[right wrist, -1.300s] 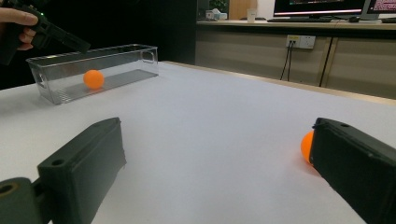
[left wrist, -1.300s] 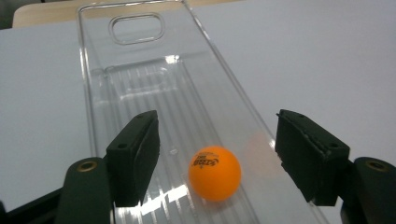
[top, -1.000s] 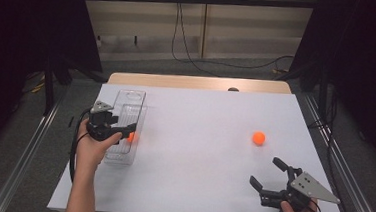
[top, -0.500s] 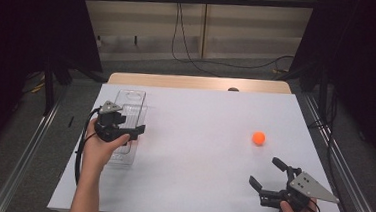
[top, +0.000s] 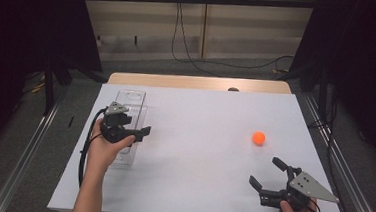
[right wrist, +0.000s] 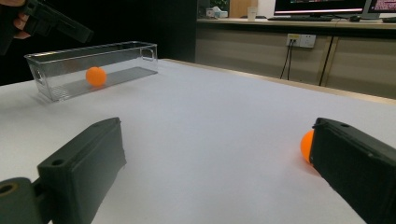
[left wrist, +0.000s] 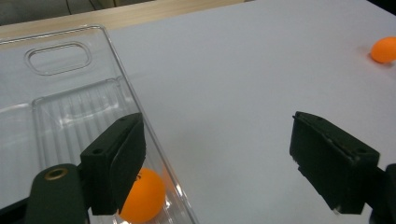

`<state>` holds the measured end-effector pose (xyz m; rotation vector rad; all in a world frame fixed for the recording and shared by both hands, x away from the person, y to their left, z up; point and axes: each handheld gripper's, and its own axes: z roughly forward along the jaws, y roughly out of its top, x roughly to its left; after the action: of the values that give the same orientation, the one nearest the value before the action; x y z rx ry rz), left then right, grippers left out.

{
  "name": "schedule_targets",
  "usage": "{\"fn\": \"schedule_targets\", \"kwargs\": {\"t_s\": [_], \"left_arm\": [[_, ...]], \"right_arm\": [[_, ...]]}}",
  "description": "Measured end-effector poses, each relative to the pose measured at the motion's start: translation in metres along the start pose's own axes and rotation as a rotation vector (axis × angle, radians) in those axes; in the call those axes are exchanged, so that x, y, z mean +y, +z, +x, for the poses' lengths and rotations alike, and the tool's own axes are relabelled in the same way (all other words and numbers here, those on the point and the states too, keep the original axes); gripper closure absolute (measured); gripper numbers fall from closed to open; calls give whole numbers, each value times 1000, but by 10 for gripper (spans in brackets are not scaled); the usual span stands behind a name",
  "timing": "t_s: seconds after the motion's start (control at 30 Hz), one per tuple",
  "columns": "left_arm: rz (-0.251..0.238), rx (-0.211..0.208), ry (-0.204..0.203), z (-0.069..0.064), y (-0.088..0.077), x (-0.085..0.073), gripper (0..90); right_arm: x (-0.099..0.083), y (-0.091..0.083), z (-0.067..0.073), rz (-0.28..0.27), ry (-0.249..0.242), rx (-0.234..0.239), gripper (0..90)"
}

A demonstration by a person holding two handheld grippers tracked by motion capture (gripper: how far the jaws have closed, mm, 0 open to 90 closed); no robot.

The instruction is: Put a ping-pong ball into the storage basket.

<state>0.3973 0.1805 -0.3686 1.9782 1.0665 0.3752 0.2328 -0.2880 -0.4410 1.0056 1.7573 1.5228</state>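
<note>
A clear plastic bin (top: 132, 98) lies at the table's left, with an orange ball (left wrist: 144, 196) on its floor; the right gripper view shows this ball (right wrist: 95, 75) too. My left gripper (top: 141, 132) hovers over the bin's right wall. Its jaws have just been opening and stand open (left wrist: 217, 121) with nothing between them. A second orange ball (top: 258, 137) rests on the white table at the right. My right gripper (top: 264, 171) sits low near the front right edge, open and empty, and this ball (right wrist: 307, 145) peeks out from behind its right jaw.
The white table top (top: 205, 117) ends in a wooden strip (top: 197, 82) at the far side. Metal rails (top: 27, 150) run along both sides of the table. Cables lie on the floor beyond it.
My left gripper has lifted a little and shifted right above the bin. The ball seen at its jaws a second ago is now hidden under it in the high view. The right gripper has kept still.
</note>
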Motion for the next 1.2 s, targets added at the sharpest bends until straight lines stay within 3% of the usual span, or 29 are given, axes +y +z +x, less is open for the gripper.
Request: {"fn": "schedule_targets", "kwargs": {"t_s": [0.3,0.6,1.2], "left_arm": [[-9,-6,1,-4,2,0,182],[13,-26,54,-16,10,4,176],[15,-54,62,-28,20,5,153]], "right_arm": [[0,1,0,4,-5,1,28],[0,1,-2,1,-7,-2,28],[0,1,-2,2,-9,-2,28]]}}
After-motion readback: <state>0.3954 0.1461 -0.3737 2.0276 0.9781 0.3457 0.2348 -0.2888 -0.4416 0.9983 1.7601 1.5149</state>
